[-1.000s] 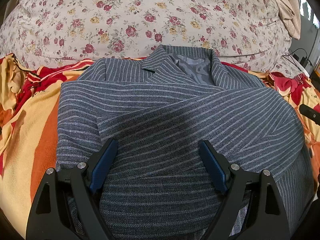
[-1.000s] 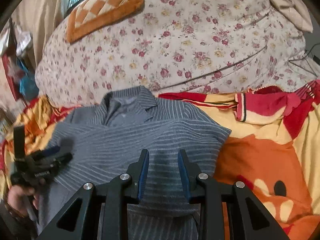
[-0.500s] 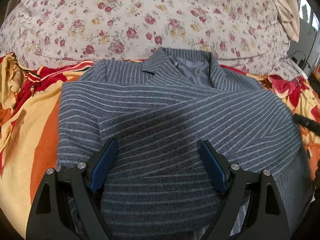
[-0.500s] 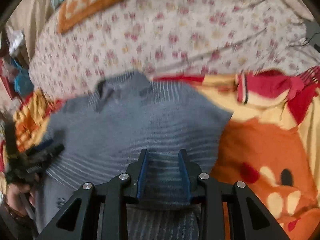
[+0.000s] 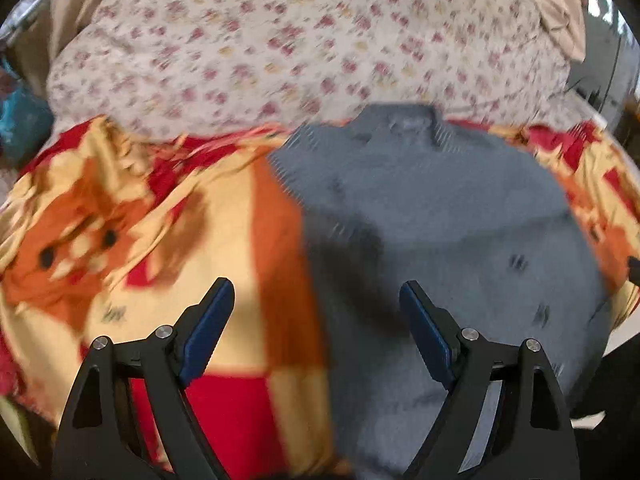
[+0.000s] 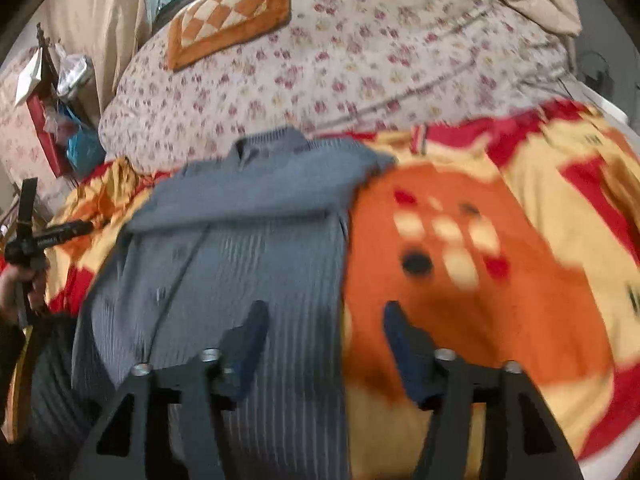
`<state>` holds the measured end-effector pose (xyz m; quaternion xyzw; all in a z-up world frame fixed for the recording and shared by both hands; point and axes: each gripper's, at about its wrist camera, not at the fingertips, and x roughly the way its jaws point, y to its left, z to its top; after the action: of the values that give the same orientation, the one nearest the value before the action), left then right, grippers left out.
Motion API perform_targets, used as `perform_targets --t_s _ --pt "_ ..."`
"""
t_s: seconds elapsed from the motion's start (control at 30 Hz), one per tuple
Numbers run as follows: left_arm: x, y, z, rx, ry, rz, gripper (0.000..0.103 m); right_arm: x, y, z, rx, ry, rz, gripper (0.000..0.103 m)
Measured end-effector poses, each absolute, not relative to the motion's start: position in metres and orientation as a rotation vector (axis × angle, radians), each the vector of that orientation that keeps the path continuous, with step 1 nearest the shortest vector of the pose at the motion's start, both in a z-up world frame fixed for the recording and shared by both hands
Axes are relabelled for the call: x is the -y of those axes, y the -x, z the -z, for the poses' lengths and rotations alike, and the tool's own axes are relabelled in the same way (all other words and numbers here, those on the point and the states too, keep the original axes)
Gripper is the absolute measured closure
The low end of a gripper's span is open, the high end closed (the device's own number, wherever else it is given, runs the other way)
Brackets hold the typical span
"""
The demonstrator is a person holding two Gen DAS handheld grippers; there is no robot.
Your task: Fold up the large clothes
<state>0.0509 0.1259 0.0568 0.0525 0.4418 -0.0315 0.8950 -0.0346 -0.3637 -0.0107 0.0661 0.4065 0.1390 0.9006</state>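
Observation:
A grey pinstriped jacket (image 5: 448, 216) lies on the bed with both sleeves folded across its chest, collar towards the floral quilt. In the left wrist view my left gripper (image 5: 312, 308) hangs open above the jacket's left edge, nothing between its blue pads. The right wrist view shows the jacket (image 6: 248, 248) from its right side, its lower part hanging towards me. My right gripper (image 6: 324, 328) is over the jacket's right edge, its jaws opening, with no cloth pinched between them. My left gripper (image 6: 44, 236), held in a hand, appears at that view's left edge.
An orange, yellow and red cartoon blanket (image 5: 168, 240) covers the bed under the jacket. A bulky floral quilt (image 6: 340, 60) rises behind the collar, with an orange checked cushion (image 6: 232, 16) on top. Clutter and a blue bag (image 6: 80, 148) stand at the far left.
Both grippers pulled back and outward from the jacket's middle to its side edges. The right gripper's jaws went from narrow to wide apart. Both views are now blurred.

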Motion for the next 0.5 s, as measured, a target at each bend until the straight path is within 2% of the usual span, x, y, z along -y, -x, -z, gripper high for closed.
perform_targets --t_s 0.17,0.23,0.3,0.5 --pt "-0.138 -0.013 -0.039 -0.954 -0.081 0.048 0.018 0.376 0.06 0.036 -0.967 -0.202 -0.303 0.041" --pt "-0.139 0.0 -0.028 -0.96 -0.075 0.029 0.018 0.376 0.06 0.063 -1.057 -0.237 -0.355 0.04" --pt "-0.144 0.013 -0.012 -0.978 -0.053 0.023 0.018 0.37 0.06 0.082 -1.151 -0.198 -0.337 0.04" --pt "-0.154 0.043 0.013 -0.995 -0.016 0.004 0.018 0.344 0.055 0.104 -1.237 -0.113 -0.459 0.04"
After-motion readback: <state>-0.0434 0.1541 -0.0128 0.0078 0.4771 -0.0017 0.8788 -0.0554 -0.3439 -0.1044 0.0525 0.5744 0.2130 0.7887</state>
